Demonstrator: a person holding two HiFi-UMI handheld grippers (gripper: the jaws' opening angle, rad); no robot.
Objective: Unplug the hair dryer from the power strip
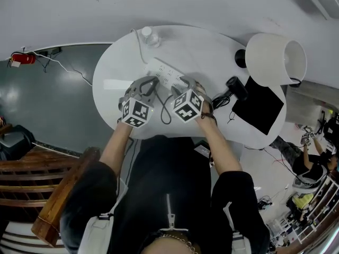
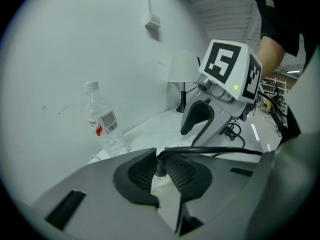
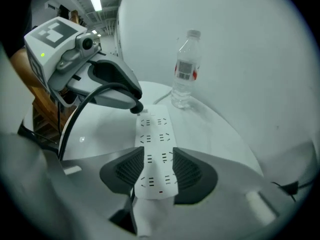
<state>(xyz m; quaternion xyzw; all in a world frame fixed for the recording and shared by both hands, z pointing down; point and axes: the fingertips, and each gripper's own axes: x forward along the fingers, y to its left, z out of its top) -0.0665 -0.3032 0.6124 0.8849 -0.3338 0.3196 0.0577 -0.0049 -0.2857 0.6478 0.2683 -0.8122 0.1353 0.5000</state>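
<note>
Table (image 1: 119, 75). White, oval, seen from above in the head view. Bears everything listed below.

Lamp (image 1: 275, 60). White shade, at 2 o'clock on the table.

Black flat mat (image 1: 259, 109). At 3 o'clock on the table, just below the lamp shade.

Right gripper (image 3: 161, 171). Points steeply down. Grasps the near end of the power strip (image 3: 155, 134), one pad against each long side.

Left gripper (image 2: 161, 164). Sits at 9 o'clock of the right gripper. Clenched on the black plug (image 2: 159, 171), with the tip at the far end of the strip.

Power strip. White, long, near the table centre. Runs from between the right jaws toward 12 o'clock in the right gripper view.

Hair dryer (image 1: 237, 87). Black, lying on the table at 3 o'clock of the strip, beside the mat and well apart from both grippers.

Water bottle (image 3: 186, 71). Clear, upright, red-and-white label, at 12 o'clock on the table, beyond the strip's far end.

Plug. Rests against the strip's top face. Cannot tell whether the prongs are seated. Black cord (image 2: 215, 152) leaves toward 3 o'clock in the left gripper view.
</note>
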